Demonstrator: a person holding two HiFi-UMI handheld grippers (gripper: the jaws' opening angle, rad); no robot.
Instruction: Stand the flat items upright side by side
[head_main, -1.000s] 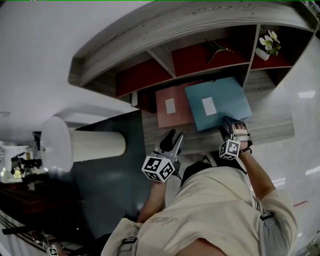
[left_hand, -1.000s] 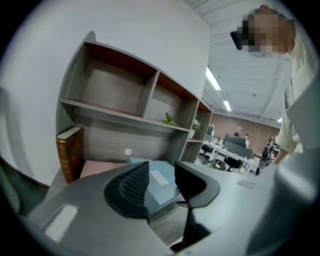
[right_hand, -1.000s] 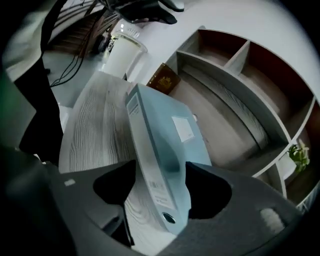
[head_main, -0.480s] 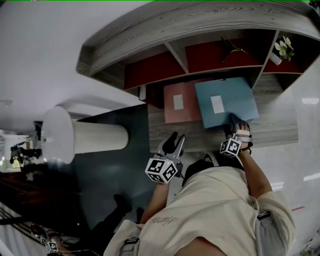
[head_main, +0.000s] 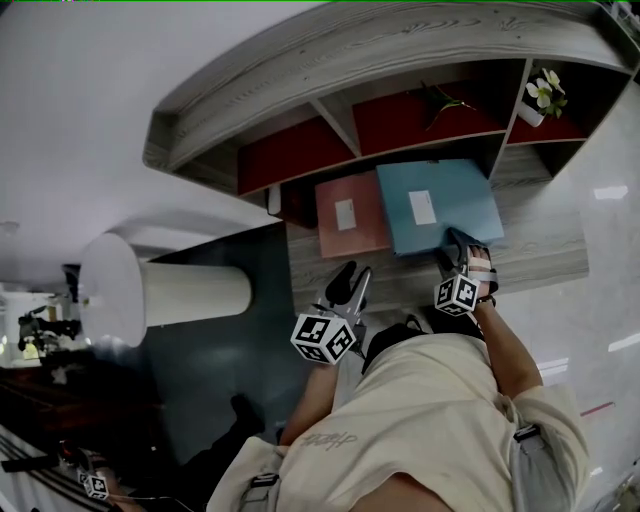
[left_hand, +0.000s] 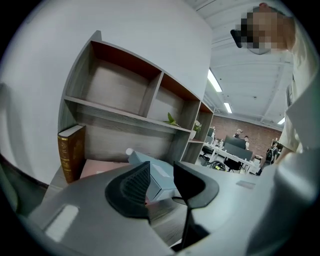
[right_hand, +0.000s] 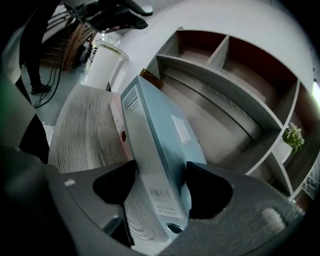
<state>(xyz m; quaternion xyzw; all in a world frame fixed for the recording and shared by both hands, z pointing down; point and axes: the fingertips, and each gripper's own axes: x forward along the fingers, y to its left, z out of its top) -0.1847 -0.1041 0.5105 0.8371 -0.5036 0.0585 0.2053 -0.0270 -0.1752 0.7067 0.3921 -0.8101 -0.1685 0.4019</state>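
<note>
A blue binder (head_main: 440, 205) lies on the wooden desk below the shelf, overlapping a pink binder (head_main: 350, 213) to its left. My right gripper (head_main: 462, 255) is at the blue binder's near edge. In the right gripper view the blue binder (right_hand: 155, 130) runs between the jaws of the right gripper (right_hand: 160, 187); they have just been closing, and both pads press on its spine end. My left gripper (head_main: 345, 290) hangs open and empty in front of the pink binder (left_hand: 100, 167). A brown book (left_hand: 70, 152) stands upright at the far left.
The grey shelf unit (head_main: 400, 60) with red-backed compartments rises behind the desk (head_main: 540, 250). A small plant in a white pot (head_main: 540, 95) sits in the right compartment. A white round pillar (head_main: 170, 295) stands to the left, and a person's torso fills the lower middle.
The right gripper has shifted a little at the blue binder's near edge and rolled slightly. The left gripper has stayed where it was, and the binders lie much as before.
</note>
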